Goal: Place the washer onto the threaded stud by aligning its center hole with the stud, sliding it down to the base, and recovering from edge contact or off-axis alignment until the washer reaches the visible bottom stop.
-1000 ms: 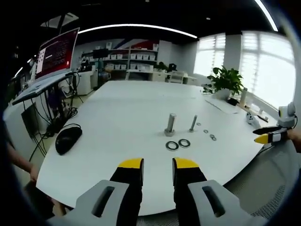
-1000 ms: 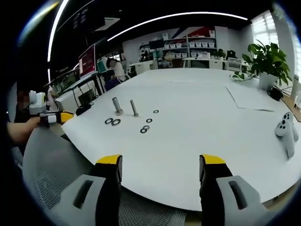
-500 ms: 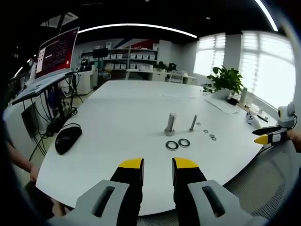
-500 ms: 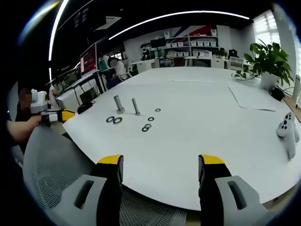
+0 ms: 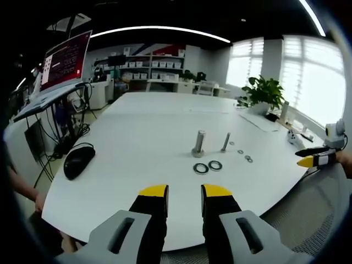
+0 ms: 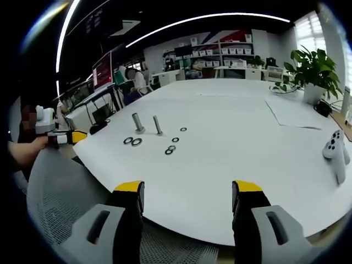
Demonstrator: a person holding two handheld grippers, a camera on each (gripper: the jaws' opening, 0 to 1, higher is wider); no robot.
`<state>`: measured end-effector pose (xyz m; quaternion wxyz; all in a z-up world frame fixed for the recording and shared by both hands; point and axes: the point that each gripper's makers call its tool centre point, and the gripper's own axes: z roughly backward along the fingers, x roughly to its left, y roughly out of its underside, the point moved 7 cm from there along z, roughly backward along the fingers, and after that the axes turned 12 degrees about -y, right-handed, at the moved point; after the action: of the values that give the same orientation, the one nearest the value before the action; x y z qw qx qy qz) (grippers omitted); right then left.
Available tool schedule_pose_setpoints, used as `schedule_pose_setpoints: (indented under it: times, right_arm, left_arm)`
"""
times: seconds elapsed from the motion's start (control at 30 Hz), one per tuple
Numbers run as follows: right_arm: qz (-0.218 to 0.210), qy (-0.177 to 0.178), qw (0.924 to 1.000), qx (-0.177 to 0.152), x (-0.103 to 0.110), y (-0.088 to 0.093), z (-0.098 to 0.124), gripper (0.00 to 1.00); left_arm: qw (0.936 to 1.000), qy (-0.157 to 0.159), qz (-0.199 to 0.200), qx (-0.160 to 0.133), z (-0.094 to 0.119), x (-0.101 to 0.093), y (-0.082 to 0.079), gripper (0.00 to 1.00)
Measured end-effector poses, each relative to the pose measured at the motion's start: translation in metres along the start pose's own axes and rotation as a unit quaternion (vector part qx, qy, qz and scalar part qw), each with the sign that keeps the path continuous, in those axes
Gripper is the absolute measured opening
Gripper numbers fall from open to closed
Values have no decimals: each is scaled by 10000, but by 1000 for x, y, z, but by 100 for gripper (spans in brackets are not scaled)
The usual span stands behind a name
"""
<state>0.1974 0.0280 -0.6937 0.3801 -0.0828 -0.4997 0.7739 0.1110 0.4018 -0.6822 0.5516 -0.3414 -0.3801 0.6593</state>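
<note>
Left fingers (image 5: pixel 156 193): narrow gap, nothing held.
Right fingers (image 6: pixel 131 189): wide apart, nothing held.
Change: I see none beyond slight camera drift; approach not begun.
Washers (image 5: pixel 208 166): frame centre, flat on table (image 5: pixel 143 126).
Thick stud (image 5: pixel 199 144): just beyond washers, bare.
Thin stud (image 5: pixel 225 142): to its right.

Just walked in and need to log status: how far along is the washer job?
Nothing looks done: both studs stand bare, and the washers lie flat on the white table. Nothing is in hand: the left gripper and right gripper are open and empty. Picking, aligning and seating a washer all remain.
</note>
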Motion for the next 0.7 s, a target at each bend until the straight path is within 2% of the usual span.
schedule_pose_setpoints:
  times: [0.43,0.57,0.7]
  right_arm:
    - [10,-27,10000,0,0,0,0,66]
    - [29,-66,10000,-34,1,-1,-1,65]
    - [24,-32,10000,-34,0,-1,0,65]
  left_arm:
    - [9998,52,-103,139,-1,-1,2,22]
    - [10000,-7,-44,58,0,0,1,23]
    - [9999,35,-106,125,-1,-1,2,23]
